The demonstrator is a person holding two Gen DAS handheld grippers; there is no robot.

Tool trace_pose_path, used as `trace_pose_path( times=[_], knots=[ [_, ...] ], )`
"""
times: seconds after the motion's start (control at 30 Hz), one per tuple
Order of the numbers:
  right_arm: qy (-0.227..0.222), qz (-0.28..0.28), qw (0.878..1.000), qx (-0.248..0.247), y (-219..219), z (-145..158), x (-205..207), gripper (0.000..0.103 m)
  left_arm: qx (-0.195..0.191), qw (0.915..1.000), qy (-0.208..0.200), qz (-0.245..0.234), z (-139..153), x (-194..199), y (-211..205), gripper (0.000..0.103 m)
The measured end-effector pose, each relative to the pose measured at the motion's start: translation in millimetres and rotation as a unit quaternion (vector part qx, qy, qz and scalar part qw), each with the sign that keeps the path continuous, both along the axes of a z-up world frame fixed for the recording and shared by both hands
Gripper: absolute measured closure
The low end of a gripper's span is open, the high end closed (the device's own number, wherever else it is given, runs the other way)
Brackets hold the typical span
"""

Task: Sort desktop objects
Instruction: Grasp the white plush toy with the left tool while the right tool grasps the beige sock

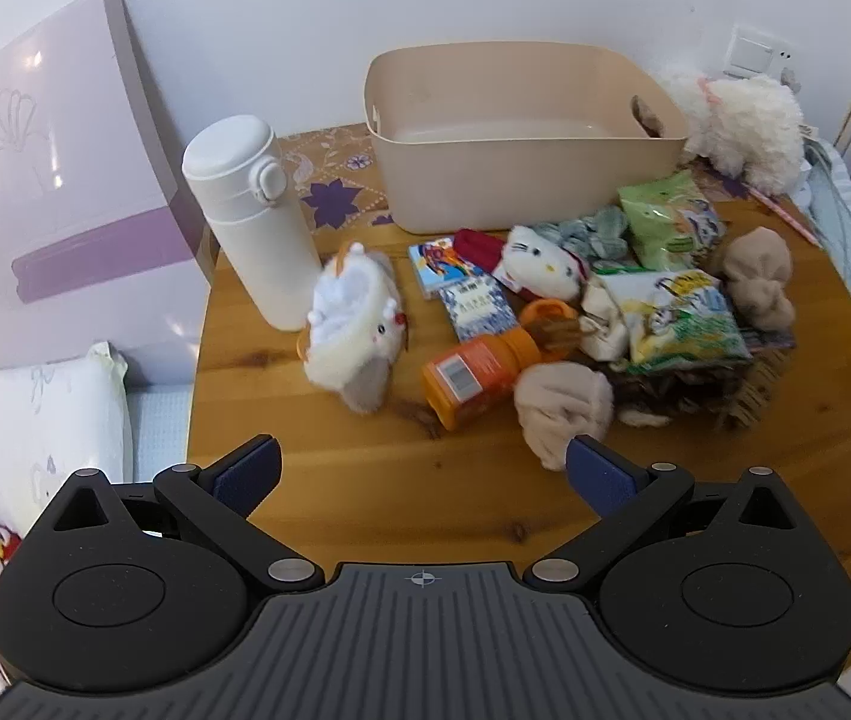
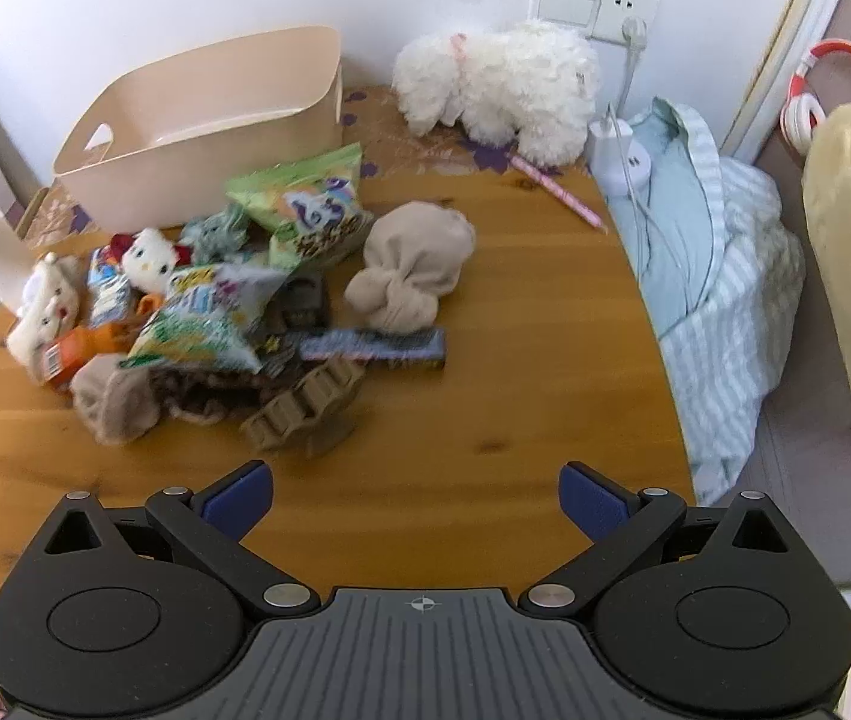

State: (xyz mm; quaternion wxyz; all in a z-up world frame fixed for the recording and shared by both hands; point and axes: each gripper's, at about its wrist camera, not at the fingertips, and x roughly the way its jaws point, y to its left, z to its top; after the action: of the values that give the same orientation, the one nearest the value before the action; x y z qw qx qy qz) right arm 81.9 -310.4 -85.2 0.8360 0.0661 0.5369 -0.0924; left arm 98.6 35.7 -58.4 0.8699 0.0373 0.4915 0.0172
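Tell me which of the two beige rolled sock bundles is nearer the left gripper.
The beige bundle beside the orange bottle, just ahead of the left gripper. The other beige bundle lies farther back, past the snack bags.

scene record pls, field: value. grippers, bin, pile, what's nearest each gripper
left gripper: open, holding nothing, above table
right gripper: open, holding nothing
bin: beige, at the back by the wall; looks empty
pile: snack bags, Hello Kitty plush, orange bottle, card packs, rolled socks
nearest left: beige sock
nearest right: brown hair claw
flask: white, upright, left of pile
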Motion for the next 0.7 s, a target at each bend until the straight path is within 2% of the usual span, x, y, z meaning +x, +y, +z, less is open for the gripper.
trace_pose_path(
  times=[0.17,0.43,0.53,0.7],
  knots=[
    [-0.025,0.007,1.000,-0.004,-9.2,-15.6,17.9,0.000,0.001,0.9998,-0.015,0.012,-12.6,23.3,10.9,0.000],
    [-0.065,0.045,0.995,-0.055,-14.7,-38.3,52.8,0.000,0.019,0.9982,-0.056,0.010,-35.8,60.7,23.3,0.000],
    [-0.081,0.062,0.993,-0.064,-16.1,-42.0,68.5,0.000,0.005,0.9989,-0.043,0.016,-47.8,76.5,25.7,0.000],
    [-0.094,0.080,0.990,-0.066,-17.7,-51.5,99.4,0.000,0.012,0.9991,-0.033,0.023,-72.0,100.3,25.1,0.000]
  ],
)
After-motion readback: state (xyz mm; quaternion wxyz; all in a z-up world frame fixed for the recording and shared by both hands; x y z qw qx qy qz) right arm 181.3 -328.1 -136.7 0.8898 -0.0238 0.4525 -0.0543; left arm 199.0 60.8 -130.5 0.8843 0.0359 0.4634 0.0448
